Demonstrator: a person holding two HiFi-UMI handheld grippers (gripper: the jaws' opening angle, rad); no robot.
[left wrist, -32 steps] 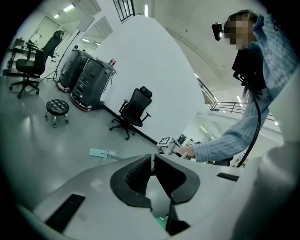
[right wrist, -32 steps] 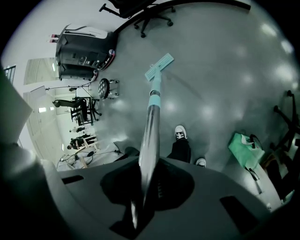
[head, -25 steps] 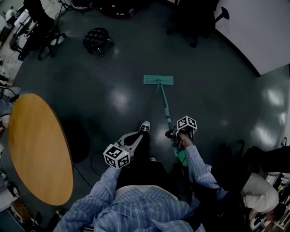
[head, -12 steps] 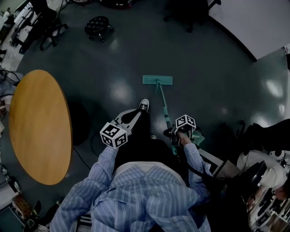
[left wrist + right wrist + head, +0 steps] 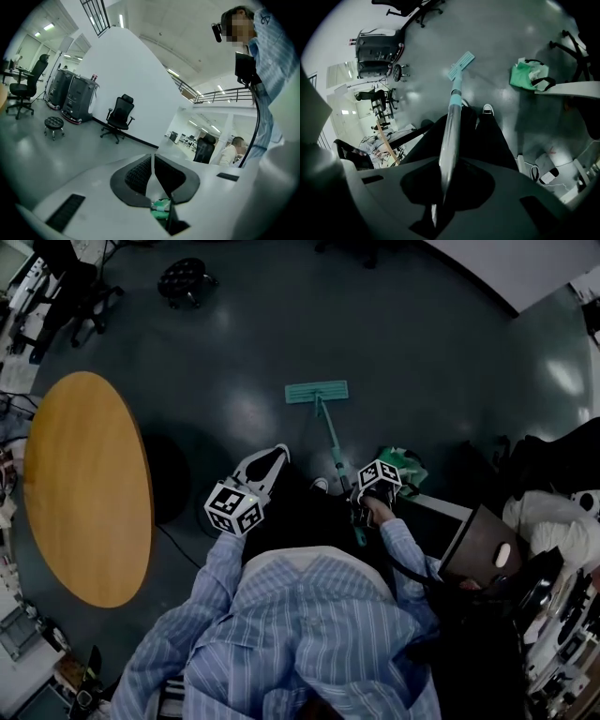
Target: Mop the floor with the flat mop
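Wooden table (image 5: 84, 488) noted at 9 o'clock, drawn lower in the head view than a second ago; the whole scene has slid, so a step or turn by the person is inferred. Left gripper (image 5: 270, 456) is carried free at about 11 o'clock, jaws brought together on nothing, and is raised further forward than before; it is not yet put to the handle. Mop head (image 5: 317, 392) is laid flat on the floor (image 5: 422, 352) at 12 o'clock, well ahead of the feet, slightly further out than it was. Handle (image 5: 330, 442) is kept clamped in the right gripper (image 5: 361, 512), the shaft seen running out between its jaws (image 5: 449, 173). A green bag (image 5: 405, 465) has come into sight at 2 o'clock. A push stroke is judged under way, one-handed; much floor is left.
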